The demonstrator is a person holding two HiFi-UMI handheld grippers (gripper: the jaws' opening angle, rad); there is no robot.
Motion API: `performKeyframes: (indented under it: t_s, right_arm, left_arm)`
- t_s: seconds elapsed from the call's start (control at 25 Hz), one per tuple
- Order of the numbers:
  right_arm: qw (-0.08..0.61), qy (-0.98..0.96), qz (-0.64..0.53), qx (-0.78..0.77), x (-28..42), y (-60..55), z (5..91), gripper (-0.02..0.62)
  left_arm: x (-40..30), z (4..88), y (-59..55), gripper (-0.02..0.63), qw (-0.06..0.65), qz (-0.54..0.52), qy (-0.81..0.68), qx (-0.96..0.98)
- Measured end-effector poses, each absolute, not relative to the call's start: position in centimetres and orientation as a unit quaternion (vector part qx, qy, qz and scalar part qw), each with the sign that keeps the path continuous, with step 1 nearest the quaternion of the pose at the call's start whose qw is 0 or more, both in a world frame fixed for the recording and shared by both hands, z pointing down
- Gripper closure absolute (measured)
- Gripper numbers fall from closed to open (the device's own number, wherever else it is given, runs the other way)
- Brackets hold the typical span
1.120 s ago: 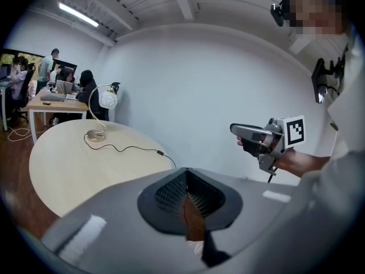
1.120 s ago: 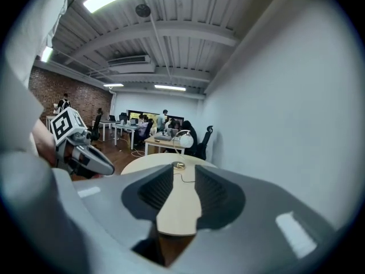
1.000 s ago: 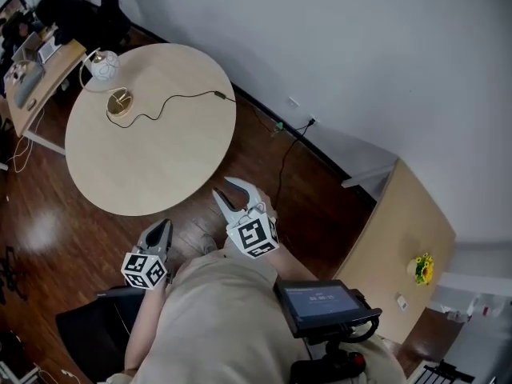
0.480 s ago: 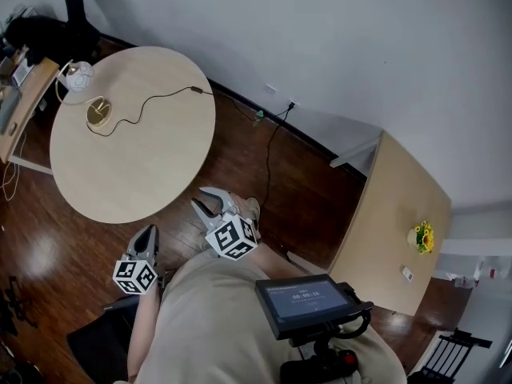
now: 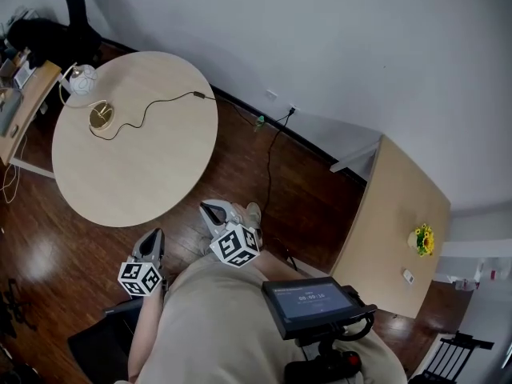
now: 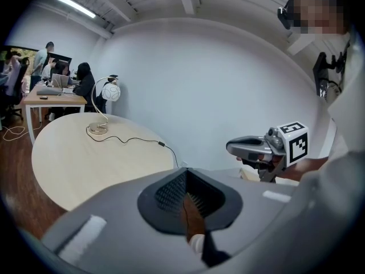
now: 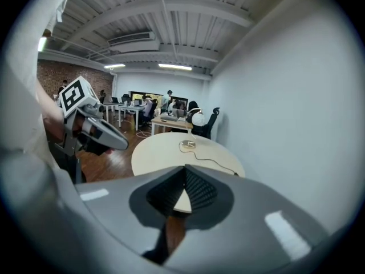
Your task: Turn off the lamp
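The lamp stands at the far left edge of the round wooden table (image 5: 152, 166), with a gold base (image 5: 100, 116) and a white globe shade (image 5: 82, 78). Its black cord runs across the top to an inline switch (image 5: 198, 95). Both grippers hang close to the person's body, well short of the table. My left gripper (image 5: 152, 240) is shut and empty. My right gripper (image 5: 214, 211) has just been closing, and its jaws now meet with nothing between them. In the left gripper view the lamp (image 6: 111, 91) is far ahead, and the right gripper (image 6: 246, 147) is at the right.
A cluttered desk (image 5: 22, 94) stands left of the table, with people seated beyond it (image 6: 85, 81). A light wooden cabinet (image 5: 400, 230) with yellow flowers (image 5: 422, 240) is at the right. A cable (image 5: 268, 162) crosses the dark wood floor to the wall. A screen (image 5: 308, 302) hangs on the person's chest.
The right gripper's jaws have gone from open to shut, with nothing in them. Both grippers have drawn lower and nearer the body. The head view has shifted a little.
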State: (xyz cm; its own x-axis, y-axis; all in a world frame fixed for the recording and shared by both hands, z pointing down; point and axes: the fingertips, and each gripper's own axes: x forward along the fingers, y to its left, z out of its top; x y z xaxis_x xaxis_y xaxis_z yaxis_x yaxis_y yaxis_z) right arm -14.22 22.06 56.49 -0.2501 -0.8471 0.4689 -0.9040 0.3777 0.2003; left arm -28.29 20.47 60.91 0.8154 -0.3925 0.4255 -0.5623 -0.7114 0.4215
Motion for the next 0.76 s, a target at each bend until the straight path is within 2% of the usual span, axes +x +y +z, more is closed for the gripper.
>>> performKeyframes:
  t_s: [0.76]
  right_arm:
    - [0.273,-0.778,0.050,0.564,-12.1,23.6,56.6,0.594]
  left_arm:
    - [-26.0,61.1,22.1,0.606,0.271,0.157,-0.242,0.918]
